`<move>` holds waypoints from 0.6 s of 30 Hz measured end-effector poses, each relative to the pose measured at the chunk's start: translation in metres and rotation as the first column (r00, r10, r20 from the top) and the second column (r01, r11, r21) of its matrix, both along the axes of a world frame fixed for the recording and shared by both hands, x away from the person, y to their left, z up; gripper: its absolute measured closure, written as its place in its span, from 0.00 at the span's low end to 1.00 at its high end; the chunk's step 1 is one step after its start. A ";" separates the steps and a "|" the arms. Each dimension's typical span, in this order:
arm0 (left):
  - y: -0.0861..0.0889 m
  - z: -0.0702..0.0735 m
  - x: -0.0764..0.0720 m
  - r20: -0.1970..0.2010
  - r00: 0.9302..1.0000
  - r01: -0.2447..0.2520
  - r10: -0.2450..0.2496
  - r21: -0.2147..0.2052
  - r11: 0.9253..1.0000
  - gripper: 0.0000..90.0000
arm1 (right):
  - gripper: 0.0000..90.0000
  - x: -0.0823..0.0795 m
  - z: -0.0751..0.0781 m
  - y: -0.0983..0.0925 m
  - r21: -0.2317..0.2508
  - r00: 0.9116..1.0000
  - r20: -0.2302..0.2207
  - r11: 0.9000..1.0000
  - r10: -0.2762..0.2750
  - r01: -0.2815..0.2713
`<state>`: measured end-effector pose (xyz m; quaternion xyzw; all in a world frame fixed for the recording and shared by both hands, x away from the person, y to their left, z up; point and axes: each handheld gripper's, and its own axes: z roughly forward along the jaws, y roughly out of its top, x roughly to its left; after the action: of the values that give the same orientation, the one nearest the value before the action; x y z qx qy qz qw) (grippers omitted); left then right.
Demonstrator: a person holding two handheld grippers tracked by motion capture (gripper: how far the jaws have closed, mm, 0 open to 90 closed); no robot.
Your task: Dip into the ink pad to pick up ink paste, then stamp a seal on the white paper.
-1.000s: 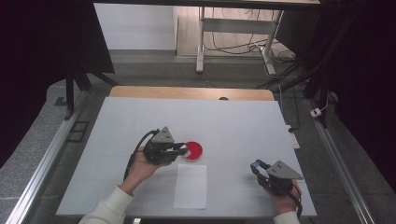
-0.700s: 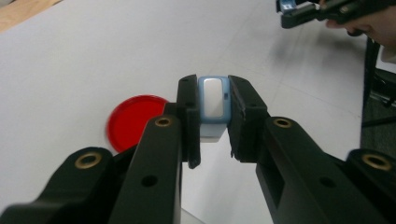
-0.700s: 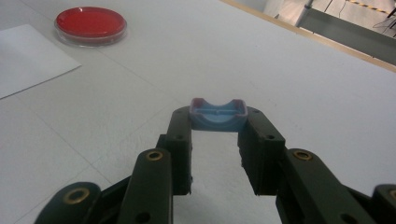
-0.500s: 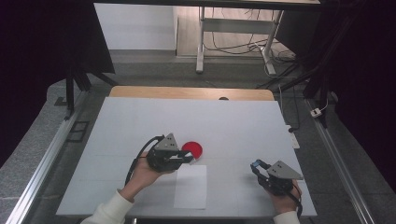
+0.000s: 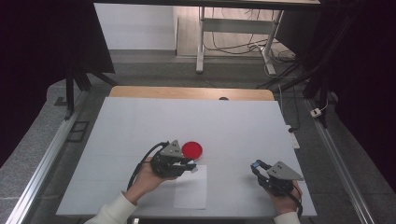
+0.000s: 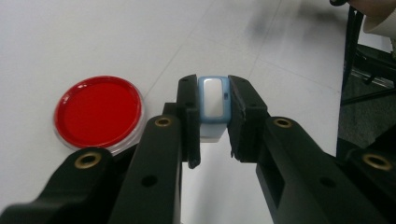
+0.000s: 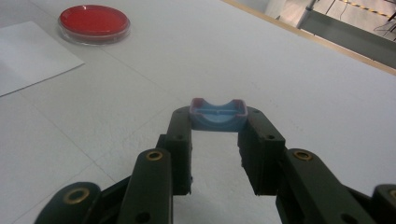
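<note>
While the left gripper (image 6: 212,109) clamps a small white, blue-rimmed plastic block (image 6: 213,100) just beside the round red dish (image 6: 98,112), the right gripper (image 7: 217,119) pinches a blue plastic cap (image 7: 217,116).

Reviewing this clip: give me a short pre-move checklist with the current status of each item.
1. Left gripper grips the white stick with blue rim: ok, clamped between both jaws.
2. Right gripper grips the blue cap: ok, pinched at the jaw tips.
3. Red dish out of the left gripper's way: ok, it lies beside the jaws, apart.
4. Paper flat on the table: ok.
5. Stick end lined up with the cap's opening: cannot tell.
</note>
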<state>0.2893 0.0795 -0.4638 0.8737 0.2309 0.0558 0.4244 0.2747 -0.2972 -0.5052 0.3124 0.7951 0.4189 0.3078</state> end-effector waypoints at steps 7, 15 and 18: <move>-0.003 -0.004 -0.003 -0.004 1.000 0.007 -0.007 0.015 1.000 0.83 | 0.72 0.000 0.000 0.000 -0.003 1.000 0.002 1.000 0.004 -0.004; -0.008 -0.011 -0.006 -0.011 1.000 0.014 -0.013 0.025 1.000 0.84 | 0.72 0.000 0.000 0.000 0.000 1.000 0.000 1.000 0.005 -0.005; -0.010 -0.014 -0.006 -0.016 1.000 0.019 -0.019 0.029 0.999 0.84 | 0.72 0.000 0.000 0.000 -0.001 1.000 -0.001 1.000 0.005 -0.005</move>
<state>0.2836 0.0690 -0.4781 0.8824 0.2249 0.0483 0.4103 0.2746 -0.2969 -0.5054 0.3105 0.7962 0.4190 0.3067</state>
